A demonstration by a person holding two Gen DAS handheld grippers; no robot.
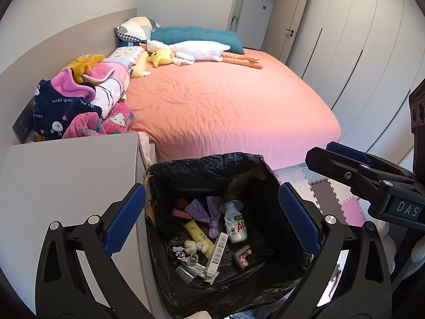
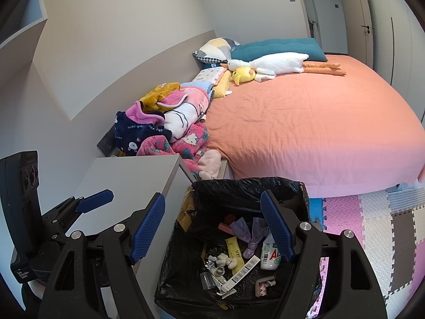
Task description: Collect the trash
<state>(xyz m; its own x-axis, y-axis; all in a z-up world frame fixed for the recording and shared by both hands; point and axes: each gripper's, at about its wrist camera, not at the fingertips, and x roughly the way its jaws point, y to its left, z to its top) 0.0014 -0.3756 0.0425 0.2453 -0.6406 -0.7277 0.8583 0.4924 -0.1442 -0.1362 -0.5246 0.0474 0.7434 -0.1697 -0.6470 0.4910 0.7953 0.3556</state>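
Observation:
A bin lined with a black bag (image 1: 204, 167) stands on the floor at the foot of the bed; it also shows in the right wrist view (image 2: 239, 186). Inside lie several pieces of trash: a white drink bottle (image 1: 235, 224) (image 2: 269, 256), a yellow wrapper (image 1: 199, 235), a purple knotted bag (image 1: 209, 216), a barcode box (image 1: 219, 250). My left gripper (image 1: 212, 218) is open and empty above the bin. My right gripper (image 2: 212, 228) is open and empty above it too, and shows at the right in the left wrist view (image 1: 345, 164).
A grey bedside cabinet (image 1: 66, 175) stands left of the bin. The bed with an orange sheet (image 1: 225, 106) holds a pile of clothes (image 1: 82, 101), pillows and a plush goose (image 1: 196, 51). Foam floor mats (image 2: 372, 223) lie to the right; wardrobe doors (image 1: 358, 40) beyond.

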